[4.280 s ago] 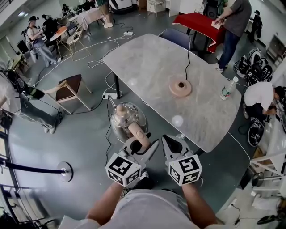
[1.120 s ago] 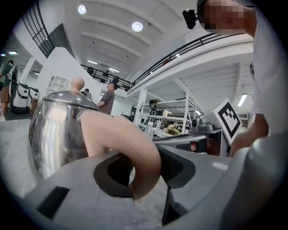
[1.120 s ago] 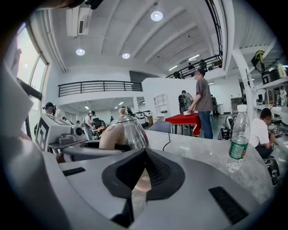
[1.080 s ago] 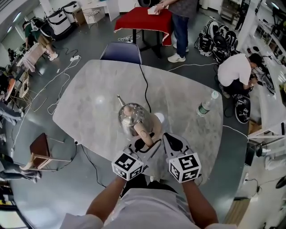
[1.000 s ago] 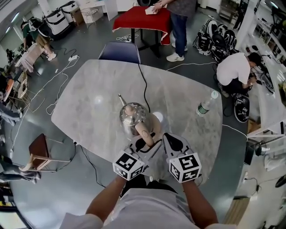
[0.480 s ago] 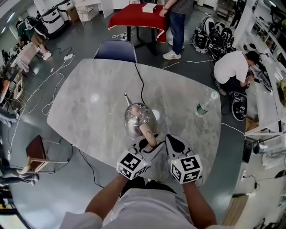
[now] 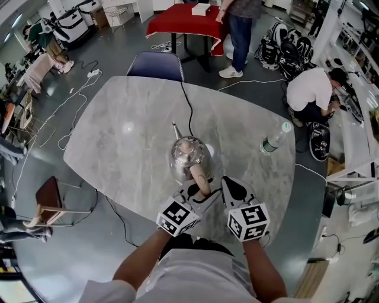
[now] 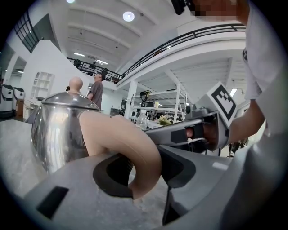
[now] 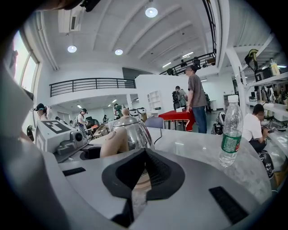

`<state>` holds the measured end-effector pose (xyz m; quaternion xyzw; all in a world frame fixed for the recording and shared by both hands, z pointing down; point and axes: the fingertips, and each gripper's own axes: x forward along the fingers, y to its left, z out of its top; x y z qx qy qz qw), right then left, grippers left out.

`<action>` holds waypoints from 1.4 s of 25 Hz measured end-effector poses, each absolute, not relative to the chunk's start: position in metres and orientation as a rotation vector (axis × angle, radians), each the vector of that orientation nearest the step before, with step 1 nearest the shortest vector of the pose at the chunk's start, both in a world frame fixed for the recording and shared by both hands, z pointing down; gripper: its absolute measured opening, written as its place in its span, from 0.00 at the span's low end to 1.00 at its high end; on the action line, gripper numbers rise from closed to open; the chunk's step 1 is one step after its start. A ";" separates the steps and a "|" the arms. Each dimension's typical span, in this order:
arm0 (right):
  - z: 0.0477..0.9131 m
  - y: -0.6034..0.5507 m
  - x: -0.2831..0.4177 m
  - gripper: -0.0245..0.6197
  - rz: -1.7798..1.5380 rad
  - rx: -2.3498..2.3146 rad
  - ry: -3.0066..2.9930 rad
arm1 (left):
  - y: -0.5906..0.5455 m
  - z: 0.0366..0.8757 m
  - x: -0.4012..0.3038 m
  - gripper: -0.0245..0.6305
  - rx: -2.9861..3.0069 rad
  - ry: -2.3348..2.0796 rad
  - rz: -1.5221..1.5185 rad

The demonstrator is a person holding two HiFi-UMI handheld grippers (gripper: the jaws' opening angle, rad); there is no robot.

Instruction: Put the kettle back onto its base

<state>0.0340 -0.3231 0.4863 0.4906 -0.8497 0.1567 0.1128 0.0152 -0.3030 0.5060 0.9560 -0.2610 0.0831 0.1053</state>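
Kettle [image 7: 188, 155] is sitting on the tabletop [image 7: 118, 136] near its front edge, directly ahead of both claws. The body is rounded polished steel with a mirror finish, and a thin straight spout is pointing away from the person. The handle [image 8: 130, 148] is a thick matte beige loop, and the lid is carrying a beige ball knob. The tabletop is a grey marbled slab, slightly glossy, with rounded corners.

Left claw [image 8: 143, 158] is gripping the handle, jaws standing wide and dark pads pressing on either side of the loop. Right claw [image 9: 144, 158] is holding nothing. Its jaws are nearly together with only a narrow slit between them, and it is hanging just right of the handle.

Base: the black cord [image 7: 188, 109] is running across the tabletop and disappearing behind the kettle, which is covering the base in the head view. Through its own slit, the right gripper view is showing a beige sliver under the steel body. Can't tell whether the kettle is fully seated.

View differences:
- The head view is giving the layout. A clear plastic bottle [image 7: 272, 139] with a green label is standing well right of the kettle. A blue chair [image 7: 155, 64] is at the far edge, with a red-draped table [image 7: 186, 18] beyond it.
- Only the left gripper view is showing the pad contact on the handle. It is also showing the right claw side-on.
- The right gripper view is showing the bottle upright and ribbed, and the room reflecting in the steel.
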 end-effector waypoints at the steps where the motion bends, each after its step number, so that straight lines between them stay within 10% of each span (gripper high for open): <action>1: 0.486 -0.323 0.034 0.04 0.461 1.437 -2.497 | -0.302 0.508 0.016 0.28 2.815 -0.770 0.256; 35: 0.479 -0.283 -0.007 0.05 0.486 1.307 -2.642 | -0.257 0.522 -0.057 0.35 2.592 -1.068 0.360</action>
